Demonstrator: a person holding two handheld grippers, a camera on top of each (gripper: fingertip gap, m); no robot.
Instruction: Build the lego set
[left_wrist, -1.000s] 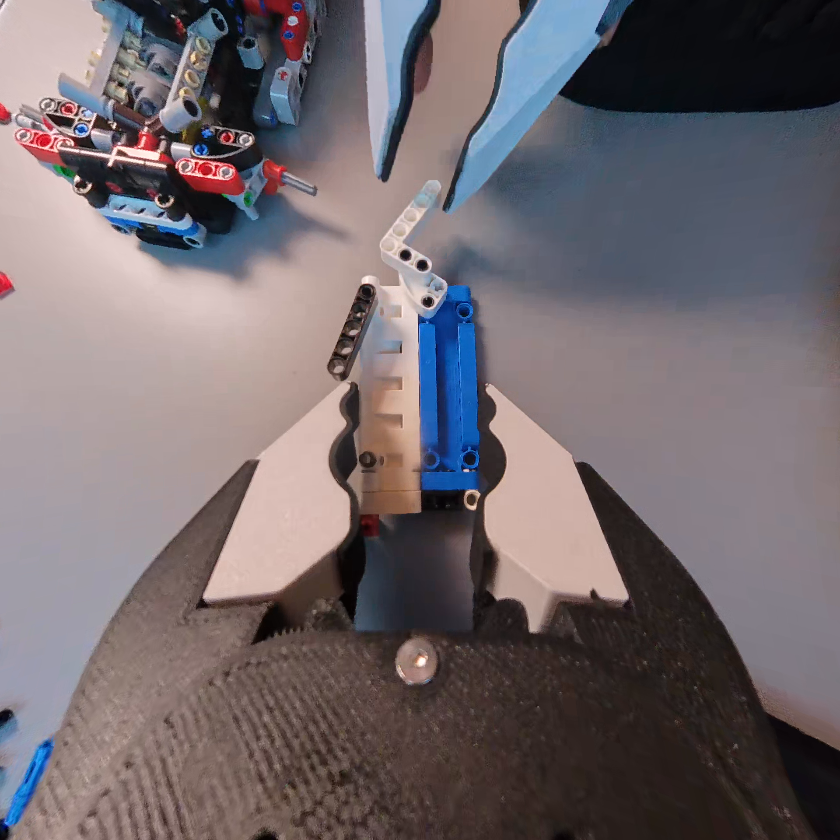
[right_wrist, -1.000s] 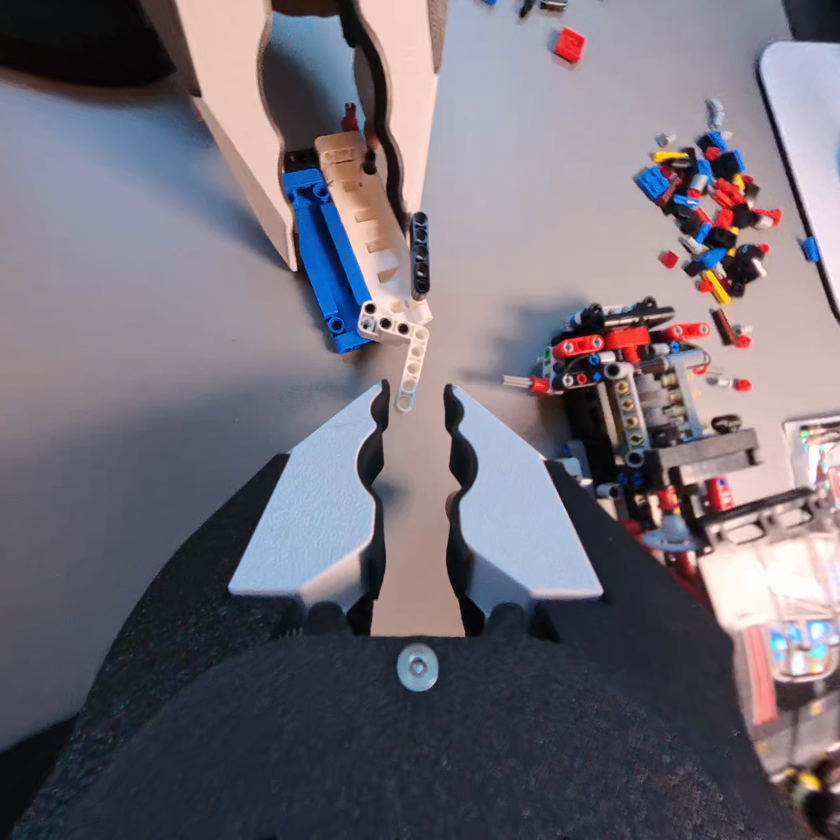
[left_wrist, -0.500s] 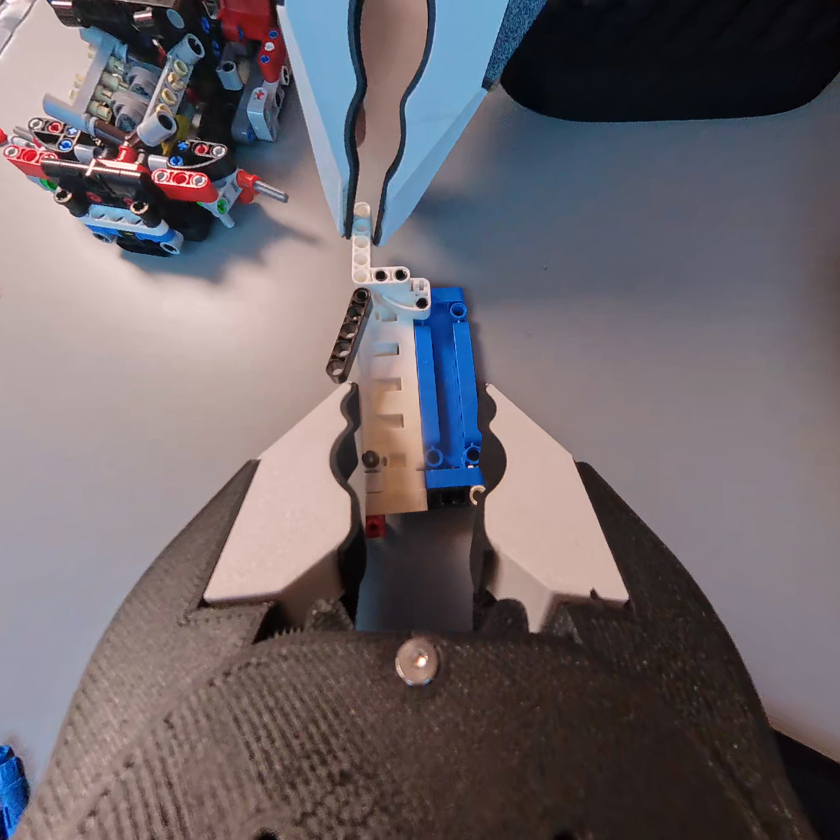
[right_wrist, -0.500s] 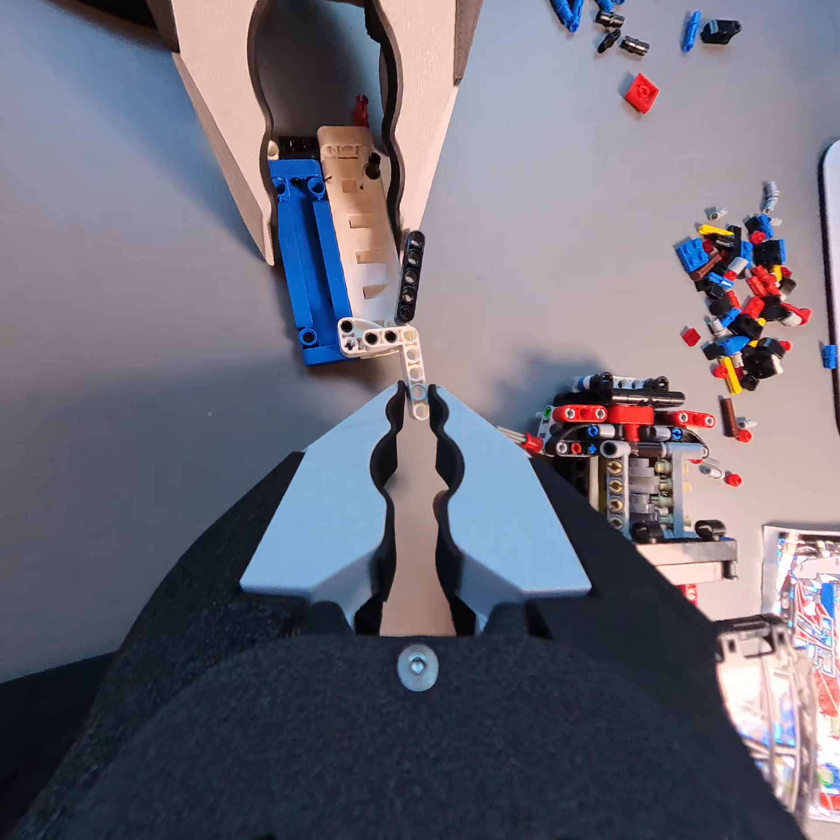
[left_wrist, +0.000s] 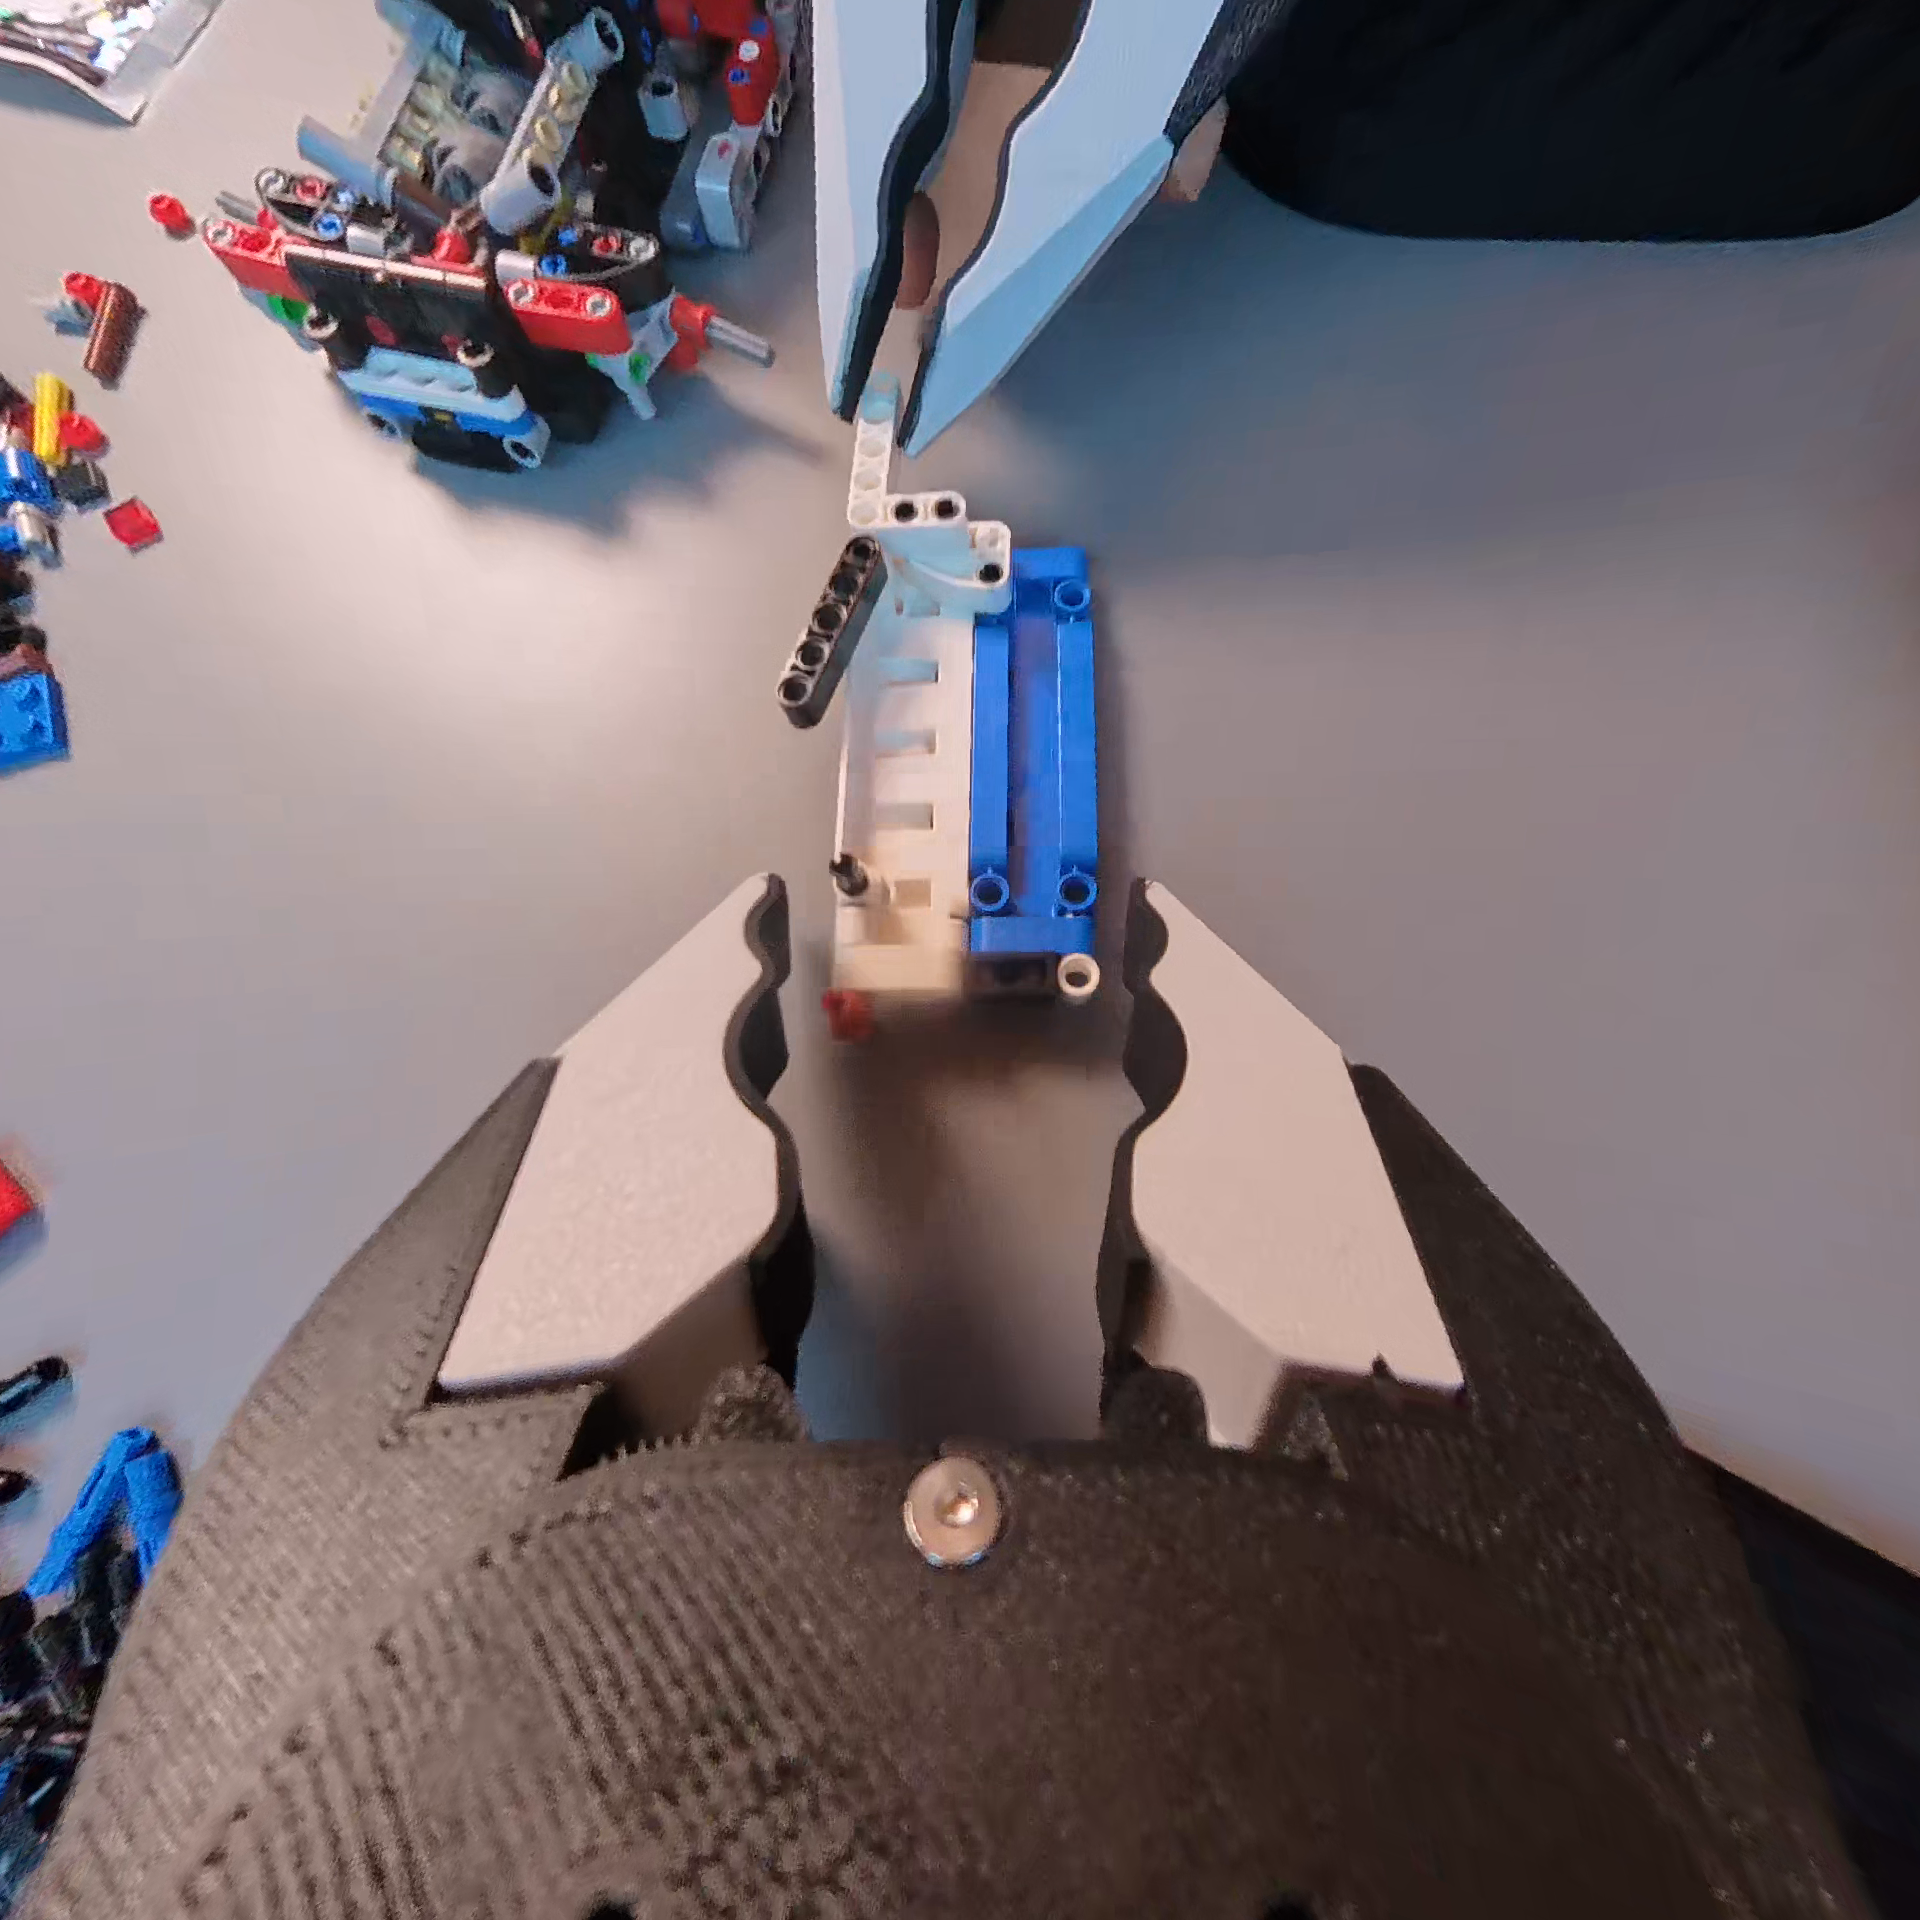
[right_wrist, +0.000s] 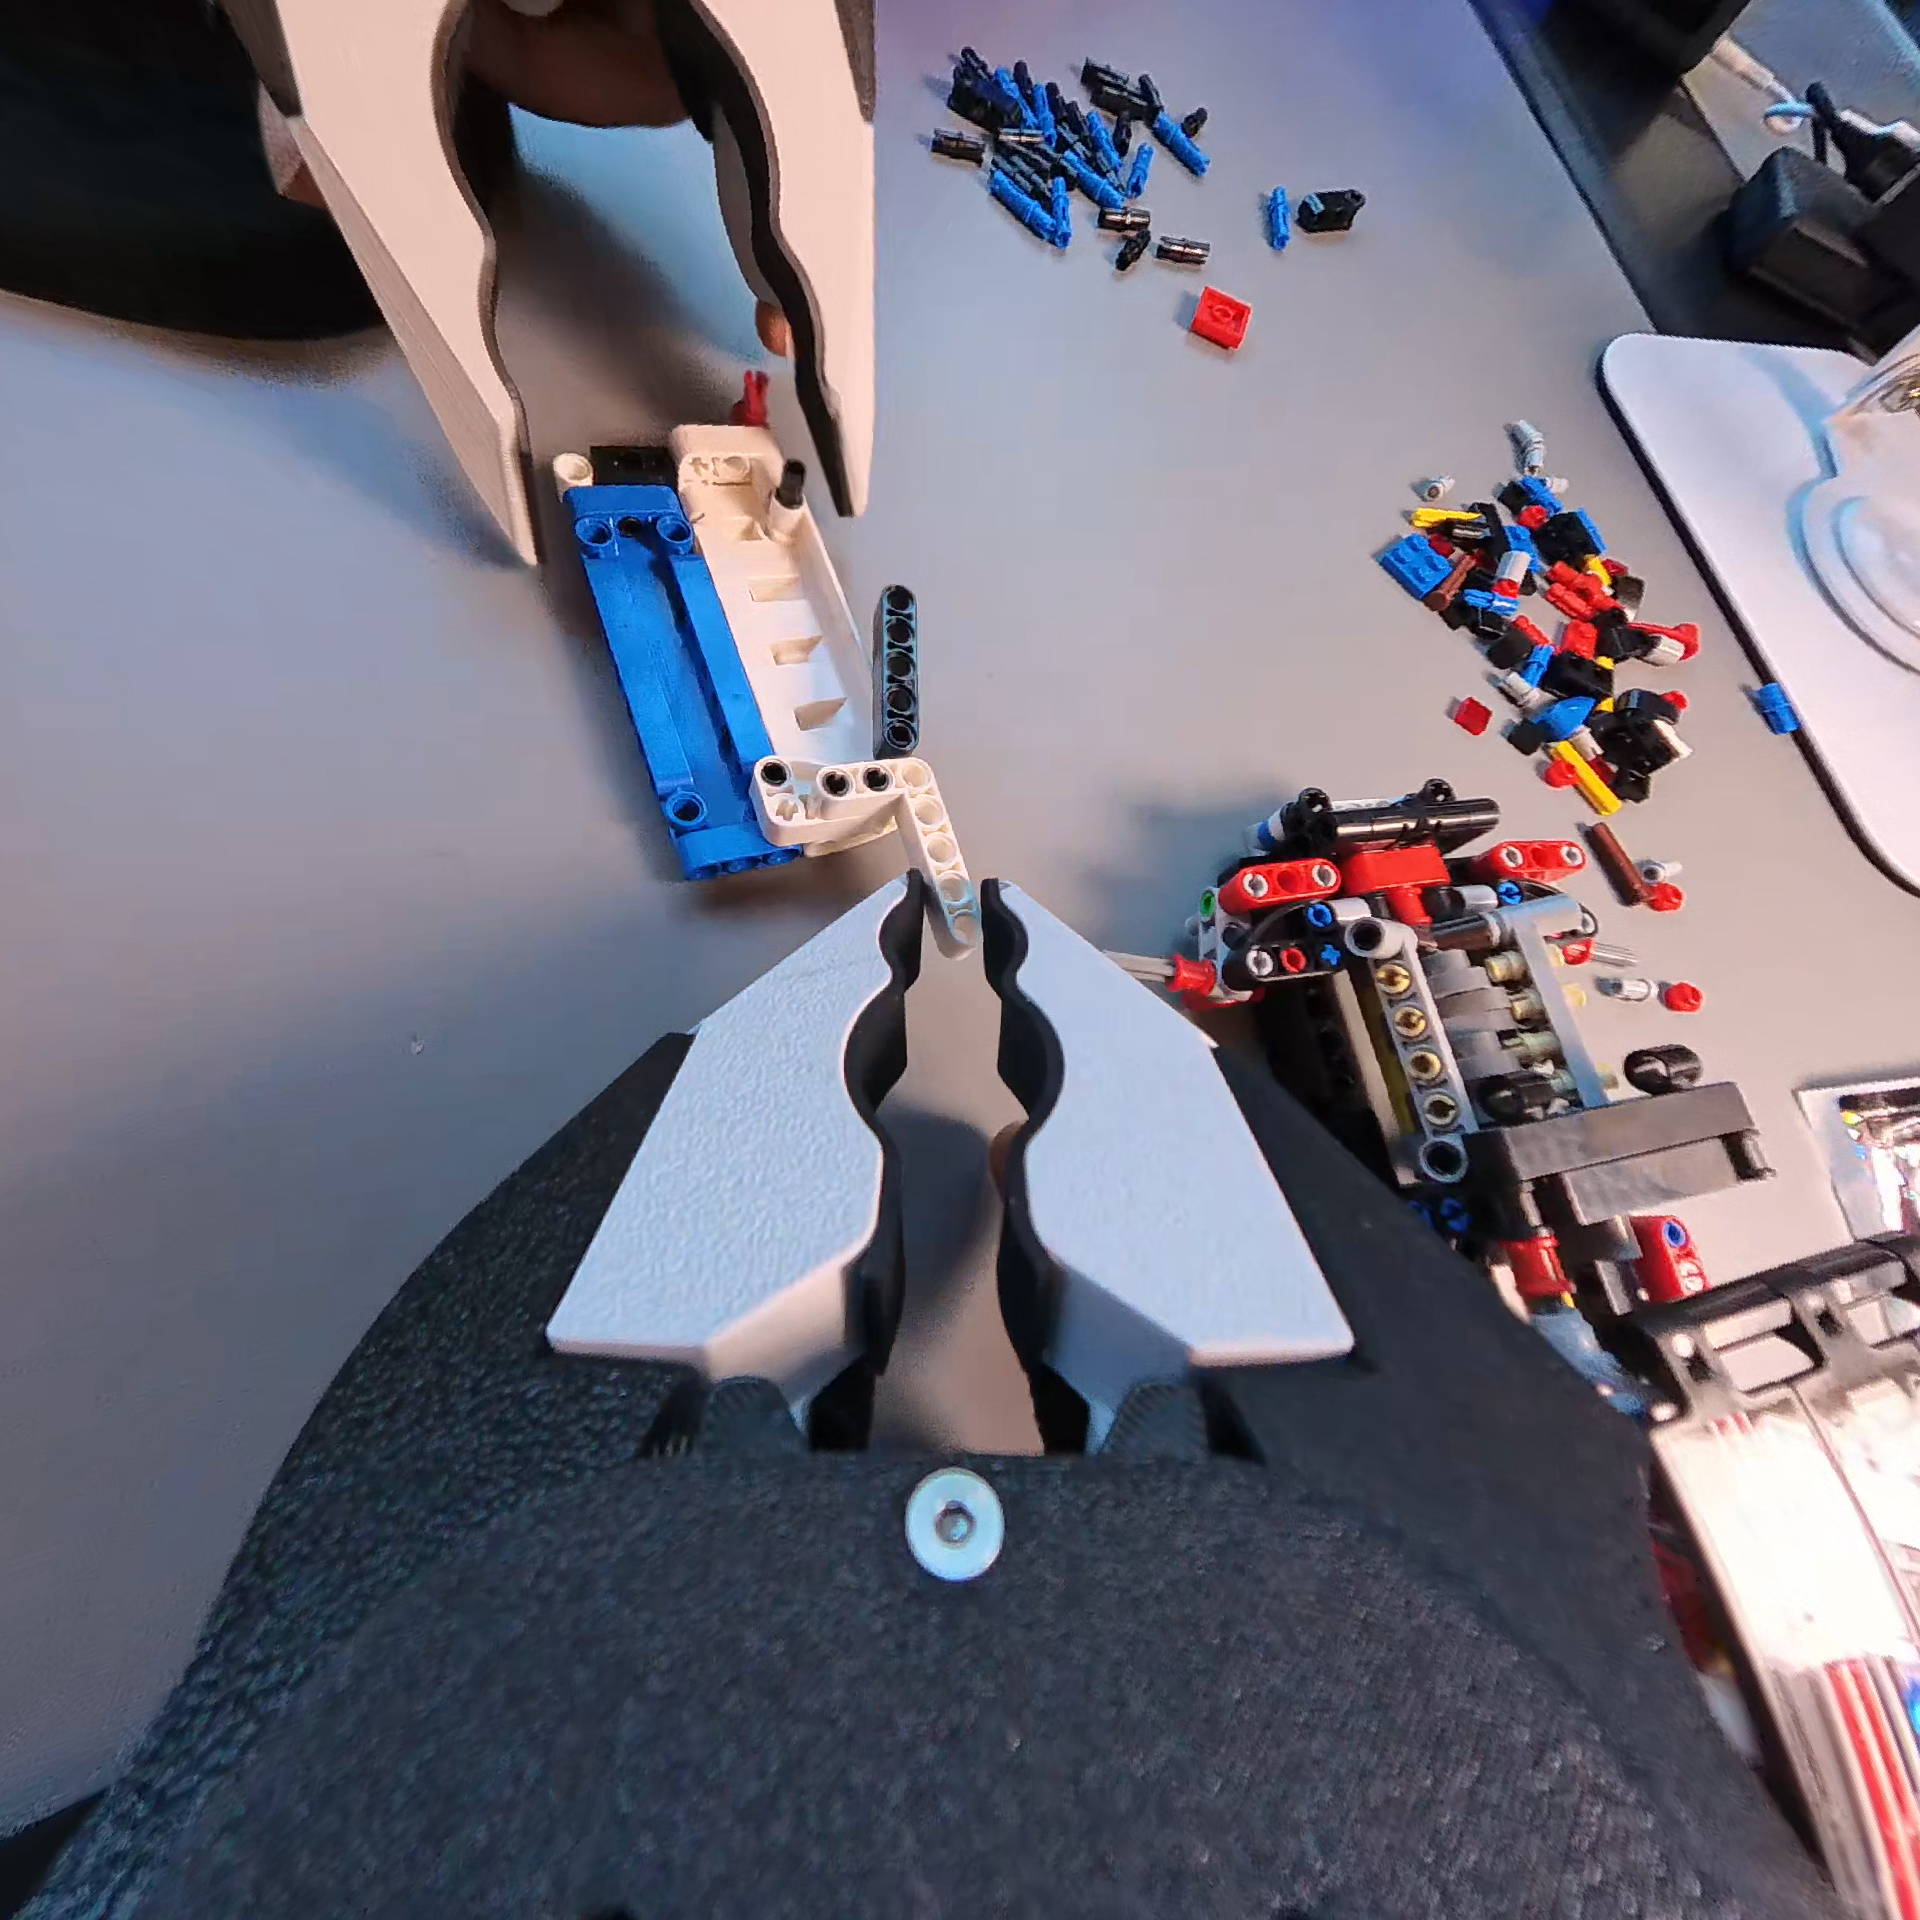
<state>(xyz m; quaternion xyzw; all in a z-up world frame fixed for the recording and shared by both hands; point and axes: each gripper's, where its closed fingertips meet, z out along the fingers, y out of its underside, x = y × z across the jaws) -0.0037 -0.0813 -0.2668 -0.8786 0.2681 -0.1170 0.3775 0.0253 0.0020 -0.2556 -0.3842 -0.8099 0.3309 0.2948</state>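
A blue and white lego assembly (left_wrist: 1023, 748) lies flat on the grey table, with a black beam (left_wrist: 831, 644) along its side and a white L-shaped beam (left_wrist: 904, 514) at its far end. My left gripper (left_wrist: 956, 914) is open, its tips on either side of the assembly's near end without touching it. My right gripper (right_wrist: 951, 904) is shut on the free end of the white L-shaped beam (right_wrist: 847, 790). The right wrist view shows the assembly (right_wrist: 717, 665), the black beam (right_wrist: 896, 670) and the left gripper (right_wrist: 686, 509) beyond it. The right gripper (left_wrist: 883, 426) shows in the left wrist view.
A partly built lego vehicle (right_wrist: 1455, 987) stands right of my right gripper; it also shows in the left wrist view (left_wrist: 468, 281). A pile of loose pieces (right_wrist: 1558, 634), blue and black pins (right_wrist: 1060, 145), a red piece (right_wrist: 1218, 317) and a white pad (right_wrist: 1714, 499) lie beyond. Spacing between my two grippers at the tips: around 10 centimeters. To the red piece (right_wrist: 1218, 317): left tips about 15 centimeters, right tips about 20 centimeters.
My left gripper has opened, let go of the assembly and drawn back a little. My right gripper closed on the white L-shaped beam's end and still holds it.
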